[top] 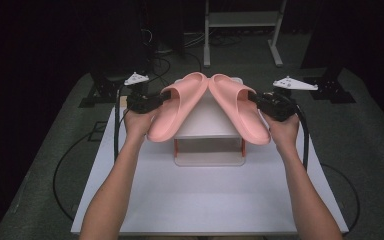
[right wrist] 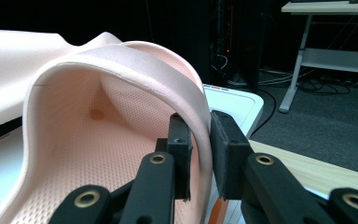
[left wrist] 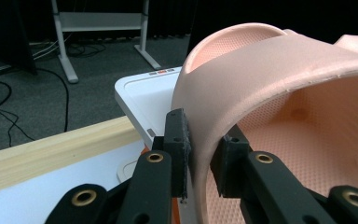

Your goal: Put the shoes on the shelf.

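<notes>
Both grippers were clamped on pink slides held above a small white rack. Left gripper (top: 166, 98) pointed inward toward the table's middle, its jaws pressed on the outer edge of the strap of the left slipper (top: 176, 106); in the left gripper view one pad (left wrist: 177, 149) lay outside the strap and the other inside it. Left hand (top: 139, 120) gripped the tool from below, the forearm rising straight from the near edge of the white table (top: 205, 200). Left slipper hung tilted, toe up and toward the centre, heel down and outward. White rack (top: 207, 122) stood on the table between the hands, beneath both slippers. Right slipper (top: 240, 107) mirrored the first, its toe just beside the other's toe above the rack's far end. Right gripper (top: 254, 98) pointed inward likewise, jaws closed on that slipper's strap edge, one pad (right wrist: 179, 149) inside and one outside. Right hand (top: 283, 129) held it from below, forearm angled slightly inward.
</notes>
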`<state>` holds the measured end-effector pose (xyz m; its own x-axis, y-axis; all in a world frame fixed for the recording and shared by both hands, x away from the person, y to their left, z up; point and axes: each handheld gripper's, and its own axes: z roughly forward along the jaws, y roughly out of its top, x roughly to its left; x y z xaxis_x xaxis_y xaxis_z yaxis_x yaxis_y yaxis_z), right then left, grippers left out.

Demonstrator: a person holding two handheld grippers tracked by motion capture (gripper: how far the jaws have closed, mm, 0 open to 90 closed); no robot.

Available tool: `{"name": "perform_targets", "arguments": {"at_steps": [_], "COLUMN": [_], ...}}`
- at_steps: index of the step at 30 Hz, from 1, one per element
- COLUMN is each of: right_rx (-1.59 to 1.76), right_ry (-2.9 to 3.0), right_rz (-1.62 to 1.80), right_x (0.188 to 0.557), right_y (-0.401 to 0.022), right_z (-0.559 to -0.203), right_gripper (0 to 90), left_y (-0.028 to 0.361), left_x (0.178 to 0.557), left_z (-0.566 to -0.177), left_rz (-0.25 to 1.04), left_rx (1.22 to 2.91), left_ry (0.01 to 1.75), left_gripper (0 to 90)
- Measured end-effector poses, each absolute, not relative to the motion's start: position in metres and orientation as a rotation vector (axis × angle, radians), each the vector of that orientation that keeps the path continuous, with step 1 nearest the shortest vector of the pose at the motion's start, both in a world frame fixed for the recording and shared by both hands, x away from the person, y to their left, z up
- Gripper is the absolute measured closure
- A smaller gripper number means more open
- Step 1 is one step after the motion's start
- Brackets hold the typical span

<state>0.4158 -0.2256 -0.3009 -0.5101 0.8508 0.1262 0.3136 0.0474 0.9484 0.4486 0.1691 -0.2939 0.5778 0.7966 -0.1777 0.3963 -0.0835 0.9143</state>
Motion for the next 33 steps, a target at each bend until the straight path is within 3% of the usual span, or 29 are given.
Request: {"name": "perform_targets", "arguments": {"at_steps": [33], "right_rx": [1.248], "right_ry": [1.823], "right_rz": [1.462], "right_x": [0.428], "right_y": [-0.219], "right_z": [-0.297], "right_gripper": [76.3], "left_y": [0.152], "left_x": [0.457], "left_z": [-0.293], "left_rz": [0.440], "left_rx": [1.640], "left_ry": [1.051], "left_gripper": [69.8]}}
